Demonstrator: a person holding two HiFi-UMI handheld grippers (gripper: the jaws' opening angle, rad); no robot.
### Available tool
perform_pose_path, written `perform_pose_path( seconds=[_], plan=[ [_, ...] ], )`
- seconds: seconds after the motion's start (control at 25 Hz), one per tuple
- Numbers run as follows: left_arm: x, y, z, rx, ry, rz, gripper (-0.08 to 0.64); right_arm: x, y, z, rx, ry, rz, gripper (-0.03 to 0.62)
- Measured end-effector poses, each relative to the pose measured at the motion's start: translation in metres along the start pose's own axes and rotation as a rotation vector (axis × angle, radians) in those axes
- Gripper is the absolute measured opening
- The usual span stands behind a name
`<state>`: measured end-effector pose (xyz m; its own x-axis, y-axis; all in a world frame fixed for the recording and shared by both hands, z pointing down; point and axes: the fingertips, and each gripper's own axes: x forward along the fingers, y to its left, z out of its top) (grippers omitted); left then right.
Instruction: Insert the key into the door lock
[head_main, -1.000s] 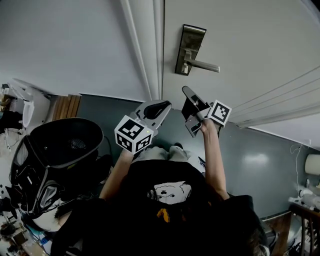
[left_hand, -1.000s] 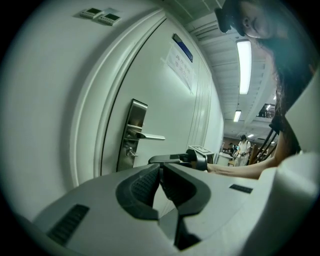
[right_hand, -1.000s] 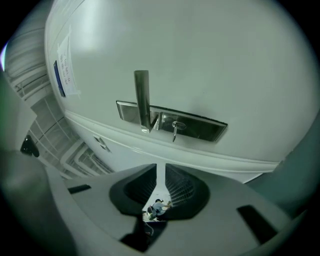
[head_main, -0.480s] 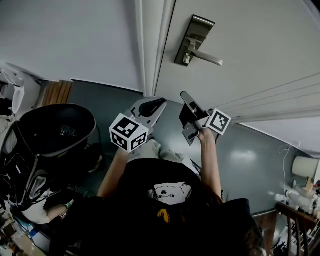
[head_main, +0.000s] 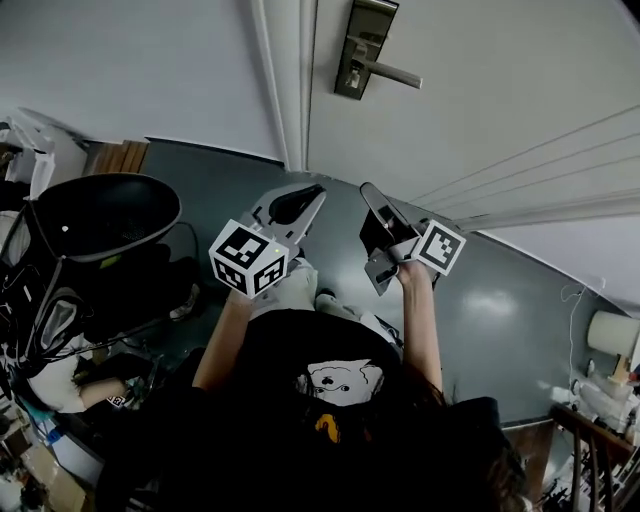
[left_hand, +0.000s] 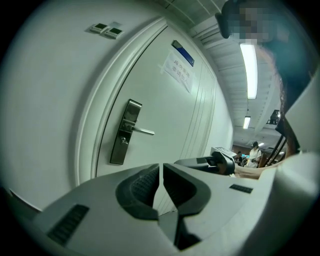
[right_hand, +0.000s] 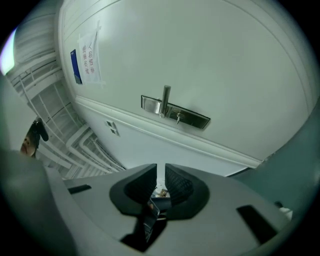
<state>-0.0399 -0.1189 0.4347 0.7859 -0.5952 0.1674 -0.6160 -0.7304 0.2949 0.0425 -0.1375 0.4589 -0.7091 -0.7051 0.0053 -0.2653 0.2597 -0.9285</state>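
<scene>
Head view: shows a white panelled door (head_main: 480, 100) across the top, bearing a tall brushed-metal lock plate (head_main: 357, 45) with a straight silver lever handle (head_main: 392, 74) pointing right, just beside the white door frame (head_main: 285, 80). Lower down, places the left tongs (head_main: 303, 193) and the right tongs (head_main: 369, 190) side by side above the dark grey-blue floor (head_main: 200, 180), both raised toward the door but well apart from the lock plate, each tailed by a black-and-white marker cube, the left one (head_main: 248, 258) and the right one (head_main: 440, 247). Sets a black mesh office chair (head_main: 100, 215) at the left, near the arm behind the left tongs, and a person's black printed shirt (head_main: 330, 400) along the bottom. In the left gripper view, finds the left tongs pressed together pad against pad with nothing between them, aimed at the door a little right of the lock plate, beneath a white paper notice with a blue strip (left_hand: 178, 70). In the right gripper view, finds the right tongs pinching a small dark key (right_hand: 150, 209) low between the ribbed pads, with only a thin slit left above it. Puts that key well short of the lock plate, lying sideways there ahead of the pads with the lever handle sticking upward.
</scene>
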Motion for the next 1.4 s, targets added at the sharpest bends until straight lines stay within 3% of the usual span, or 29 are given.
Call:
perform_pose_path(
  seconds=[0.48,0.92,1.4],
  plan=[
    [-0.028,-0.092,-0.027,0.021,0.021,0.068,0.028,-0.089,0.026,-0.034,-0.057,0.048,0.021,0.035],
    [-0.06,-0.13,-0.053,0.008,0.04,0.106,0.028,-0.127,0.038,-0.075,-0.133,0.11,-0.003,0.017],
    [-0.09,-0.135,-0.066,-0.006,0.034,0.159,0.028,-0.138,0.051,-0.097,-0.386,0.14,-0.018,0.017]
  ],
)
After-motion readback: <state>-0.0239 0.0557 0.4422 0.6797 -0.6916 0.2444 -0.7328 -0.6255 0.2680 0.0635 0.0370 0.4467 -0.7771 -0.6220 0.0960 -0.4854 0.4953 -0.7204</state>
